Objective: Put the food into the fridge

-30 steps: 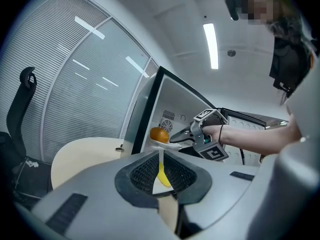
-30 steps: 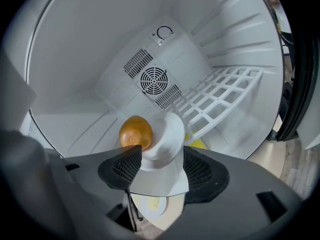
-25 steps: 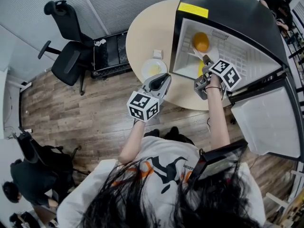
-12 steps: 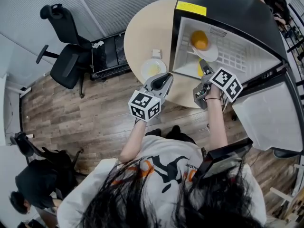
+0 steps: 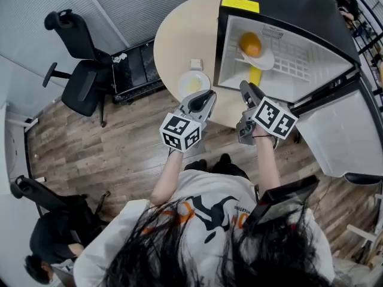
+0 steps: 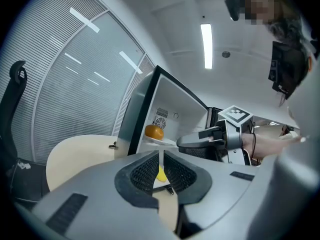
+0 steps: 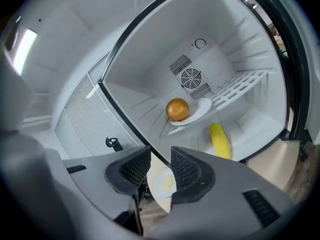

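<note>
The small black fridge (image 5: 291, 15) stands open on the round table (image 5: 182, 37). Inside, an orange (image 5: 251, 43) rests on a white plate (image 5: 264, 59) on the wire shelf, and a yellow corn cob (image 5: 255, 75) lies on the fridge floor below. A second white plate with yellow food (image 5: 194, 84) sits on the table left of the fridge. My right gripper (image 5: 245, 87) hovers just outside the fridge opening, its jaws closing with nothing between them. My left gripper (image 5: 210, 94) is shut and empty by the table's edge. The right gripper view shows the orange (image 7: 177, 109) and corn (image 7: 220, 140).
The fridge door (image 5: 339, 141) swings open to the right. A small white object (image 5: 195, 64) lies on the table. A black office chair (image 5: 82, 79) and a low black stand (image 5: 139, 64) are to the left on the wood floor. Another person (image 5: 51, 244) sits lower left.
My right gripper has drawn back out of the fridge toward me, and its jaws have narrowed. The corn cob stays on the fridge floor. The left gripper has barely moved.
</note>
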The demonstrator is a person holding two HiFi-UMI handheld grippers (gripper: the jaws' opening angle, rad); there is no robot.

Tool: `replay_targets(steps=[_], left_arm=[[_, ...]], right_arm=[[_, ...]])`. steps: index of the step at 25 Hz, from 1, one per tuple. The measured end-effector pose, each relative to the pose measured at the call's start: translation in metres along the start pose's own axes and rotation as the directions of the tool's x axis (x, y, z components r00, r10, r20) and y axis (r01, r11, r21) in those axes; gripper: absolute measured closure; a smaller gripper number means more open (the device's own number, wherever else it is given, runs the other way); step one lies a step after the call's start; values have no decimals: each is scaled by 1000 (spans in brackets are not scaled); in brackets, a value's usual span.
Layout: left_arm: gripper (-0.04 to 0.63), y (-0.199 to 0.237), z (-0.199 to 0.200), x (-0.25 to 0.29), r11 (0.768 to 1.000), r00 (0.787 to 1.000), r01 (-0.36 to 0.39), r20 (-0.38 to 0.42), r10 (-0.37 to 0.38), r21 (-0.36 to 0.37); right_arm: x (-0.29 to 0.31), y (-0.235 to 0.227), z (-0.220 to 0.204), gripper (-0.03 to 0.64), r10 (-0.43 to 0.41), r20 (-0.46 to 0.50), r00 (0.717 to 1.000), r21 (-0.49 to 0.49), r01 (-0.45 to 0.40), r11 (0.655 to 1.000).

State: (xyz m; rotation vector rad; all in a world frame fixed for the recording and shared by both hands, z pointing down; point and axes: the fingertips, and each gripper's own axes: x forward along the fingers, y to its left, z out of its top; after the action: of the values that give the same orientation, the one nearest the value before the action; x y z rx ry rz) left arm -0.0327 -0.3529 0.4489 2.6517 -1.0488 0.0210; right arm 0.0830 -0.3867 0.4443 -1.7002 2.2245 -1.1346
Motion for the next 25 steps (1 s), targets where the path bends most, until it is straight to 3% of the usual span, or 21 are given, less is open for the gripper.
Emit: replay_targets(steps=[6, 16, 25], left_arm=[[571, -5, -1, -15, 999, 999, 45, 0, -45, 5], [571, -23, -16, -43, 991, 990, 135, -31, -135, 1], [571, -34, -19, -59, 989, 989, 145, -22, -145, -10]], right_arm=[[-11, 14, -34, 490, -7, -27, 1000, -82, 5, 997], [-43, 24, -75, 500, -49, -5, 999, -61, 49, 997], [-61, 27, -94, 519, -67, -12, 998, -49, 66, 997]])
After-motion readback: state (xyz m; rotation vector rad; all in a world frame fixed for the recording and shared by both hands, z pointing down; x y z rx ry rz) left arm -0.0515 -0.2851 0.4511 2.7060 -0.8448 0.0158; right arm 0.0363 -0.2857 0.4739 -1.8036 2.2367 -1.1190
